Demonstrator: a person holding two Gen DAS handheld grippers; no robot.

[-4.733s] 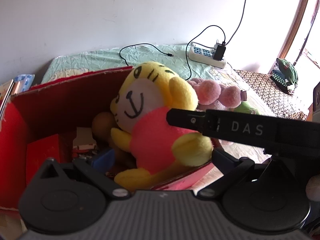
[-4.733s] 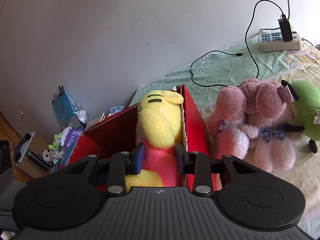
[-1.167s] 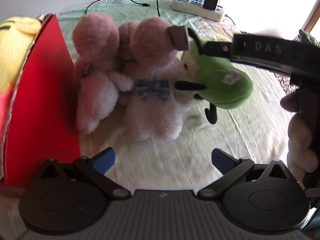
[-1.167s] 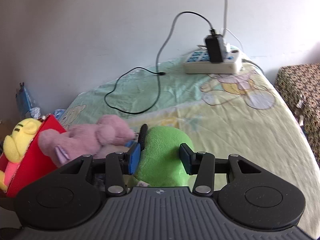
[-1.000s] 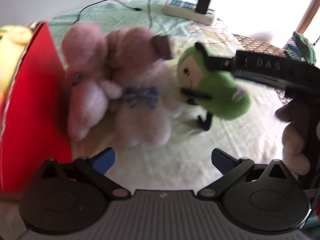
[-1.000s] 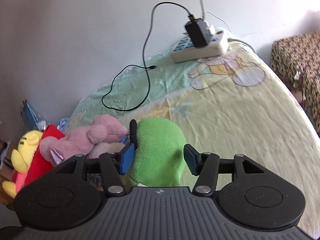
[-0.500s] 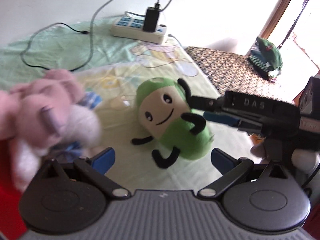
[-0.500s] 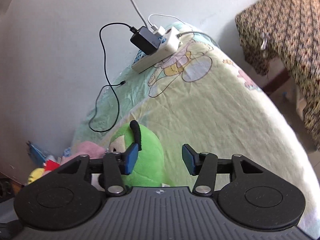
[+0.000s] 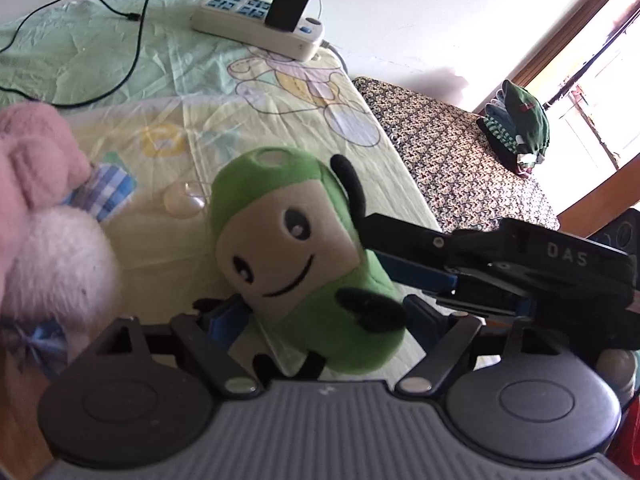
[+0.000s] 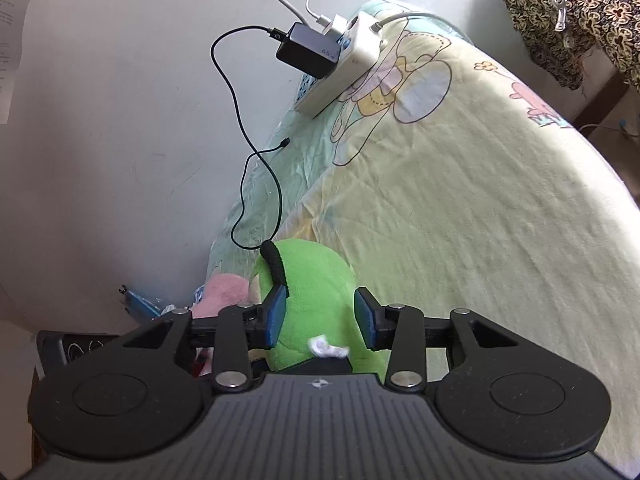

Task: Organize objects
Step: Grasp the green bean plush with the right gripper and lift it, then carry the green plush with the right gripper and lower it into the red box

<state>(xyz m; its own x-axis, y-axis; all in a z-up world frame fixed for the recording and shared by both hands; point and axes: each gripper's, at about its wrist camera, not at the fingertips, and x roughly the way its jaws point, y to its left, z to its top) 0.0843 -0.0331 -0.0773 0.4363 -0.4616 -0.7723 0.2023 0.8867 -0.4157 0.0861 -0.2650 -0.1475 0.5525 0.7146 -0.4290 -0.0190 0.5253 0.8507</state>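
Observation:
A green plush toy (image 9: pixel 304 264) with a cream face and black limbs hangs face-on just in front of my left gripper (image 9: pixel 322 316). Its blue pads (image 9: pixel 224 316) flank the toy's lower body and the jaws are closing; I see no firm squeeze. My right gripper (image 9: pixel 372 246) reaches in from the right and grips the toy's far side. In the right wrist view the right gripper (image 10: pixel 320 316) has its pads (image 10: pixel 274 316) pressed into the green plush toy (image 10: pixel 316 280), jaws still closing. A pink plush (image 9: pixel 36 184) lies to the left.
Pale cartoon-print bedsheet (image 9: pixel 280 120) below. A white power strip (image 9: pixel 256 28) with a black charger (image 10: pixel 308 50) and a looping black cable (image 10: pixel 244 160) sits by the wall. A patterned cloth surface (image 9: pixel 452 152) with folded green clothing (image 9: pixel 520 120) lies to the right.
The right gripper has rolled and tightened on the green plush, carrying it away from the pink plush. The left gripper has swung over to the green plush and narrowed around it.

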